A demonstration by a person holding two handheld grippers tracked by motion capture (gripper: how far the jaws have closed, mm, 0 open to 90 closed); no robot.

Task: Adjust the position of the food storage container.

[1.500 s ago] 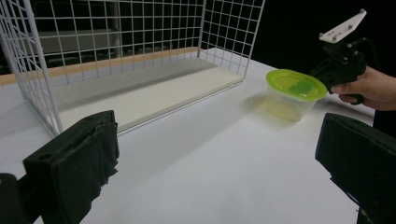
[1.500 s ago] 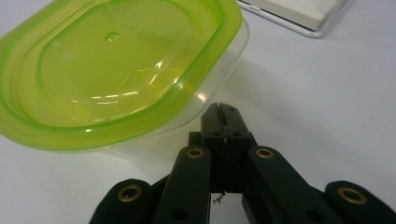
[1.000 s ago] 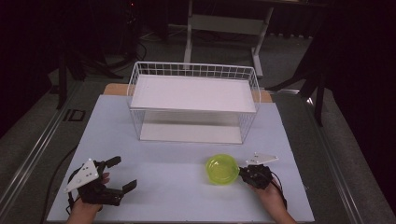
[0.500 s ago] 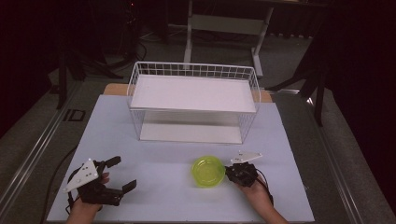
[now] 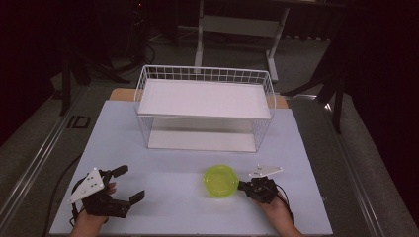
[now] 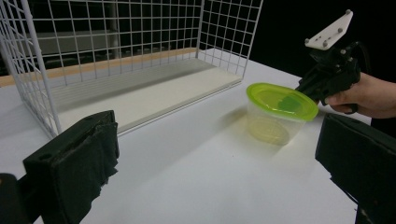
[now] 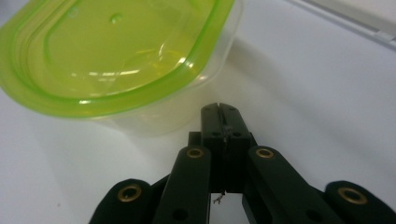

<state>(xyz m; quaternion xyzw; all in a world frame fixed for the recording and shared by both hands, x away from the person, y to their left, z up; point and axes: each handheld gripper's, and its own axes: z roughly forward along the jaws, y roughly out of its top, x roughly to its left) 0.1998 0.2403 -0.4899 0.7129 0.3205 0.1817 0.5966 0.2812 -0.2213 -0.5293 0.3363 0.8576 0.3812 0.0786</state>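
A clear plastic tub with a lime-green lid (image 5: 221, 180) sits at lower centre of the white table (image 5: 178, 168), touching the tip of the right gripper (image 5: 242, 185), jaws pressed together; the left gripper (image 5: 129, 185), spread, rests well apart at lower left.

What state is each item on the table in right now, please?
Container: upright on the table, green lid on.
Wire rack: upright, both shelves bare.
Right gripper: jaws shut, tips at the container's wall, gripping nothing.
Left gripper: jaws open, nothing between them, apart from the container.
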